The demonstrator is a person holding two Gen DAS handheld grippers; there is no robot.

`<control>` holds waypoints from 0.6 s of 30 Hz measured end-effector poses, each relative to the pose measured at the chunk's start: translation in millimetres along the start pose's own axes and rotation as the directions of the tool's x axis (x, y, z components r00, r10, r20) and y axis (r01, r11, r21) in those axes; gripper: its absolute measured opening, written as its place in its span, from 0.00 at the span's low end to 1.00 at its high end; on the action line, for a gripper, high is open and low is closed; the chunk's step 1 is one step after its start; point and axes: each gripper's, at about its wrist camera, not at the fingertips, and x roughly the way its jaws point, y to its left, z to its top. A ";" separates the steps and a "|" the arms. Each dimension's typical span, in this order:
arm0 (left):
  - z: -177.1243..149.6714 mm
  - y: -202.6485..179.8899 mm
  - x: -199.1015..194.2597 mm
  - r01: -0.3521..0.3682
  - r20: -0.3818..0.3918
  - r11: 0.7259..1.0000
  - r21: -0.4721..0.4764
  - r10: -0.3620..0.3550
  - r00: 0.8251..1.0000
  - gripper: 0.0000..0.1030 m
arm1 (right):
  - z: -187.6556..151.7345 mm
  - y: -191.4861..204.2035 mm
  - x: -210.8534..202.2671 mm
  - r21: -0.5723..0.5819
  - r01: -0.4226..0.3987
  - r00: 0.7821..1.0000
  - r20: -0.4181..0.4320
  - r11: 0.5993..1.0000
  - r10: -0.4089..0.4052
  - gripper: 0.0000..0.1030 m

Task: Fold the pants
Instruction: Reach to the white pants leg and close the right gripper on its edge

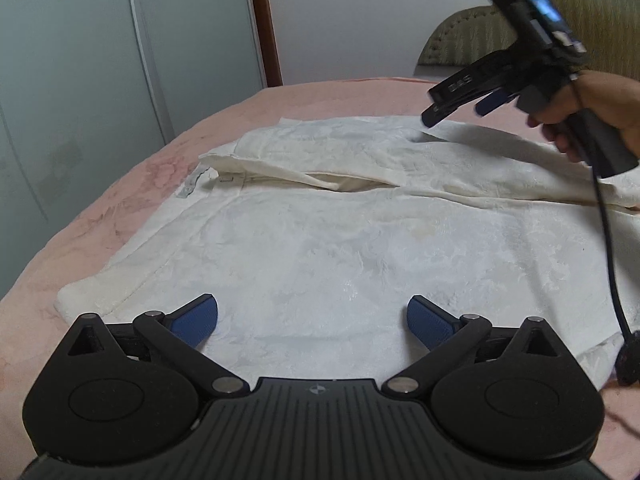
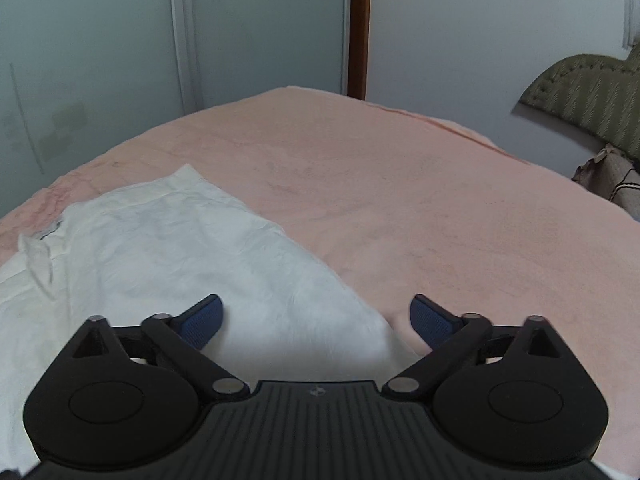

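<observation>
So the white pants (image 1: 320, 240) were lying spread out on the pink bedspread (image 1: 80, 240), filling most of the middle of the left wrist view, with the waistband end and its little label toward the left of the frame and a folded-over layer running across the upper middle. Left gripper (image 1: 312, 322) sat at the bottom centre of that frame, hanging low over the fabric, both blue pads (image 1: 196, 320) spread wide with nothing between them, not pinching anything as far as I could tell

Right gripper (image 1: 460, 106) showed up in the upper right of the same view, held in a hand (image 1: 600, 108) by its grey handle, a black cable (image 1: 608, 240) dangling down the right edge. It was up in the air above the far side of the pants, fingers pointing left and down, not touching the cloth

In the right wrist view the right gripper (image 2: 318, 322) had its 2 blue pads wide apart too, empty. Pants (image 2: 180, 260) filled the lower left of that frame, with the edge of the fabric running diagonally down between the pads, and bare pink bedspread (image 2: 440, 200) everywhere else. Lower part looked blurry

Background: pale wardrobe doors (image 1: 80, 60) upper left, a padded olive headboard (image 1: 592, 16) upper right
</observation>
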 end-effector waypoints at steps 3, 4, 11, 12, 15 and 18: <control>0.3 1.1 1.0 0.009 0.002 1.000 -0.007 -0.009 1.000 1.00 | 7.8 -6.0 25.4 0.031 -0.041 0.999 -0.022 0.999 0.041 0.86; 0.4 2.3 1.5 0.015 0.000 1.000 -0.013 -0.015 1.000 1.00 | 10.0 -8.8 33.4 0.047 -0.051 0.998 -0.029 0.998 0.053 0.80; 14.1 20.4 6.4 0.100 -0.040 0.993 -0.060 -0.103 0.994 0.98 | 6.3 -11.6 42.0 0.031 -0.114 0.993 -0.002 0.993 0.114 0.29; 20.9 28.1 8.1 0.118 -0.043 0.988 -0.095 -0.123 0.992 0.97 | 4.3 -5.7 36.3 -0.014 -0.105 0.994 0.016 0.994 0.105 0.24; 47.4 57.1 15.5 0.157 -0.006 0.961 -0.227 -0.163 0.987 0.98 | -7.6 38.8 19.3 -0.311 0.034 0.996 0.090 0.950 -0.006 0.14; 80.5 79.6 33.7 0.177 0.001 0.927 -0.332 -0.188 0.982 0.98 | -31.6 79.2 8.8 -0.553 0.136 0.986 0.157 0.822 -0.058 0.09</control>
